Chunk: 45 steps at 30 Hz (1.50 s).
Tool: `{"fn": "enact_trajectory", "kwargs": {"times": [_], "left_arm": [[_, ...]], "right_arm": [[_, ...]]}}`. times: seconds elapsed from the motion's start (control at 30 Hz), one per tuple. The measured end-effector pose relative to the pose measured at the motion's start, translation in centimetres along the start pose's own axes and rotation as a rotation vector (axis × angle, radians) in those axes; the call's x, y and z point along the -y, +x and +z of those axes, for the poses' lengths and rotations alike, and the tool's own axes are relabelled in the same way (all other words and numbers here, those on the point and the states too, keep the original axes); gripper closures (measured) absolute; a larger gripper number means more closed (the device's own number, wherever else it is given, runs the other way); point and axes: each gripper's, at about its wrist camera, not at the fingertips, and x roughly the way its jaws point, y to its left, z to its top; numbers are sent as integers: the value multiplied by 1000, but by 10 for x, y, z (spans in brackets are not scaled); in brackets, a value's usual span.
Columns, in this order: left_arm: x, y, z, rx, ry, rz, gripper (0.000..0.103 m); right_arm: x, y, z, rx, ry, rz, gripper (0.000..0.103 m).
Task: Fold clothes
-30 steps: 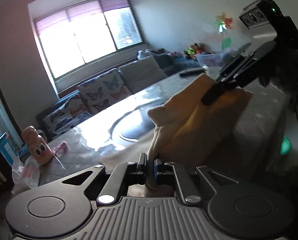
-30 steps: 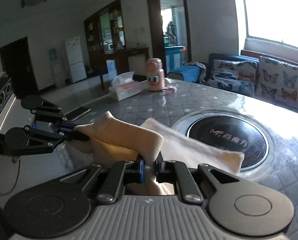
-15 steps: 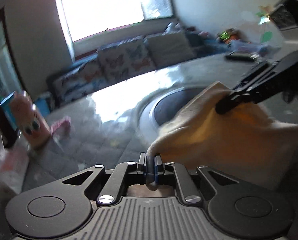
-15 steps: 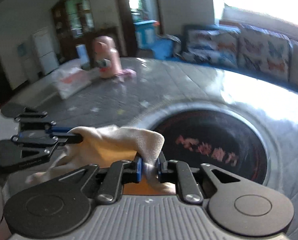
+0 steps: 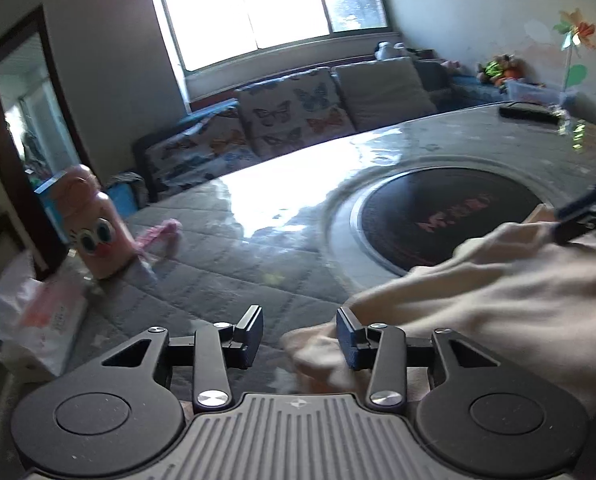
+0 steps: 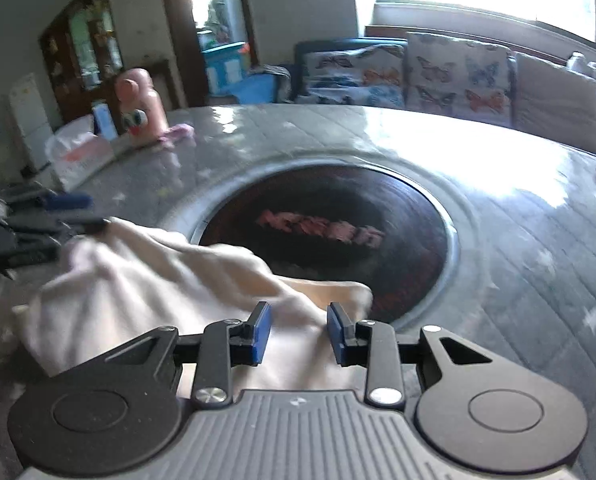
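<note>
**Both grippers spread above a cream garment beside the round inset**

Hovering low over the table (image 5: 234, 264), the left gripper (image 5: 299, 334) has its blue-padded fingers spread wide, with nothing between them; the near end of the cream garment (image 5: 497, 304) lies just under and beside its right finger. The right gripper (image 6: 298, 334) is likewise spread apart, its fingers straddling a raised fold of the garment (image 6: 146, 280) without pinching it.

The garment sits bunched on the quilted grey table at the near edge of the dark round inset (image 6: 329, 236), one corner overlapping the inset's rim. Its long axis runs from one gripper to the other, roughly across the front of the inset; motion blur hides which end is which. In the left wrist view the right gripper's dark fingers (image 5: 585, 212) appear at the far end of the cloth.

Farther out stand a pink cartoon-faced bottle (image 5: 96, 228), closed so its contents cannot be seen, a pink cloth scrap (image 5: 160, 234) beside it, and a white plastic bag (image 5: 38, 316) holding something orange-printed. A butterfly-print sofa (image 5: 282, 116) lines the window wall.
</note>
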Motion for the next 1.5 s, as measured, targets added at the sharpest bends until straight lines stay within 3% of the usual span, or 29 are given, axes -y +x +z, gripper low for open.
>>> {"fn": "enact_trajectory", "kwargs": {"times": [0.2,0.37,0.4,0.47,0.63,0.73,0.9,1.4,1.5], "left_arm": [[-11,-11,8,17,-39,61,58],[3,-30,15,49,-46,-70,64],[10,-33,16,52,-35,-95,66],[20,-36,17,59,-12,-139,73],[32,-22,15,25,9,-190,85],[29,-6,14,-13,-20,-204,87],[27,8,17,-28,-36,-210,87],[23,19,13,-30,-52,-219,84],[23,20,13,-35,-50,-221,84]], "right_arm": [[6,-6,1,25,38,-7,77],[3,3,-3,0,16,-4,78],[1,7,-5,-3,7,-14,81],[-3,6,-5,9,-21,-50,97],[-5,8,-2,18,-51,-114,97],[-10,1,3,43,-29,-78,97],[-37,8,13,30,-77,47,96],[-57,38,32,14,-82,79,91],[-62,45,33,2,-96,88,82]]}}
